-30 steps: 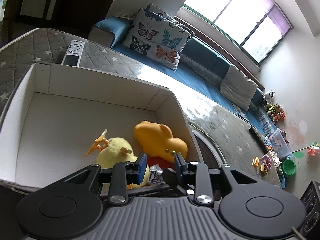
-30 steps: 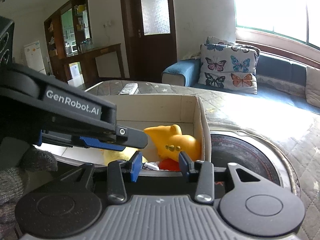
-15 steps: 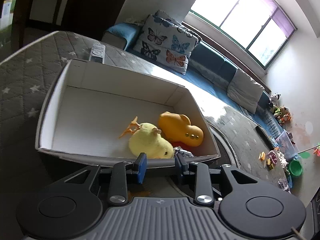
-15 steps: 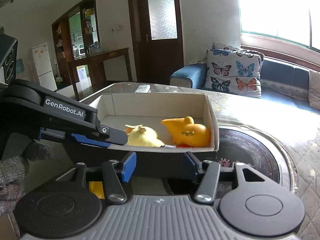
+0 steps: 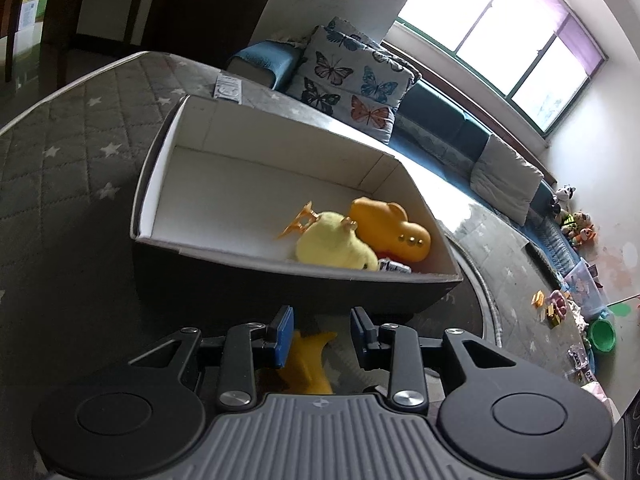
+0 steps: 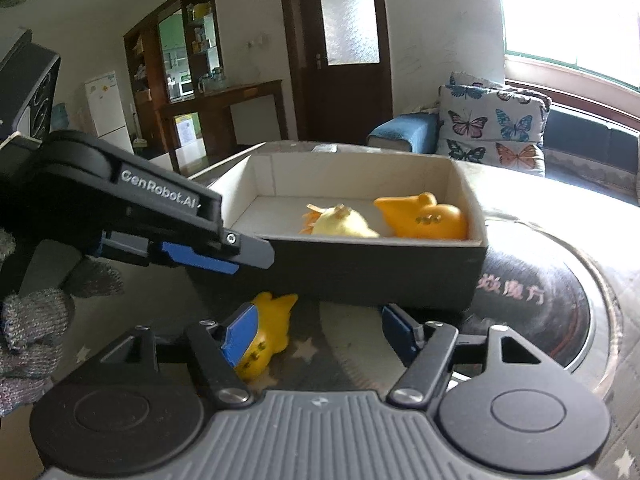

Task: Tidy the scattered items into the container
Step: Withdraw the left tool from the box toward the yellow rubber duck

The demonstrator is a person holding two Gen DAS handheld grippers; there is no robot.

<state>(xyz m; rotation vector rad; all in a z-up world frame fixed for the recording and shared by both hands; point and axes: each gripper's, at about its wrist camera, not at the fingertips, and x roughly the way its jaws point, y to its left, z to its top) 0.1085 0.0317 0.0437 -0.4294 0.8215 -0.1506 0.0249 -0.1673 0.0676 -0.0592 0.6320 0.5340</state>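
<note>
Your left tool [image 5: 321, 334] and right tool [image 6: 318, 330] are both opening — holding nothing — over a yellow toy [image 6: 272, 322] lying beside the box [image 6: 360, 268].

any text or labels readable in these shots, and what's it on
"GenRobot.AI": white lettering on the side of the left gripper, seen in the right wrist view.
Pink characters on the dark round mat beside the box: too blurred to read.
Remote control behind the box: markings too small to read.
Paper sheets on the far dark wooden furniture: too small to read.
</note>
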